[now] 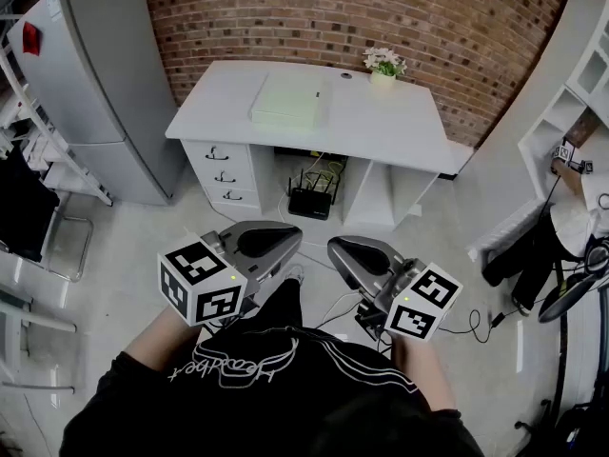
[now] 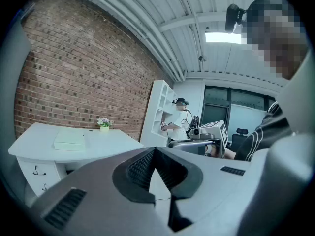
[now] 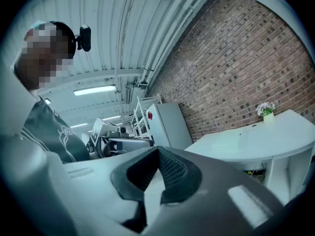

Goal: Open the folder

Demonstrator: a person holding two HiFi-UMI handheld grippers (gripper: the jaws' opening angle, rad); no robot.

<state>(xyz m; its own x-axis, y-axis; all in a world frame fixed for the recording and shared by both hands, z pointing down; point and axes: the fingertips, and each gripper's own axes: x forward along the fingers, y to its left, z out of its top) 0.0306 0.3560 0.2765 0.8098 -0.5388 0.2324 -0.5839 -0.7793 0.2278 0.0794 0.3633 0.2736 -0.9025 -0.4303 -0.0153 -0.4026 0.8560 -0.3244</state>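
Head view: the pale green folder (image 1: 285, 100) lies closed and flat on the white bench (image 1: 400, 127), toward its left half, with a small dark mark near its right edge. It is well apart from both tongs. At the bench's back right stands a small potted plant with pale flowers (image 1: 384, 65), with a small round object just left of it. Three drawers (image 1: 224, 174) sit under the bench's left side, and a black router with upright antennas (image 1: 307, 201) rests in the open bay below the middle. Behind is a red brick wall (image 1: 381, 17), to the left a grey refrigerator (image 1: 90, 93) bearing a red patch with no legible print, and to the right white shelving (image 1: 585, 74).

Low in the view, the left tongs (image 1: 276, 239) and the right tongs (image 1: 350, 253) are held side by side above the floor, each with a cube of black-and-white square markers. The person's black top carries white script, upside down here and too unclear to read.

In the left gripper view the left tongs (image 2: 155, 149) are closed together with nothing between them; the folder (image 2: 69, 139) shows far off on the bench. In the right gripper view the right tongs (image 3: 158, 149) are likewise closed together and empty, with the folder (image 3: 229, 142) distant.
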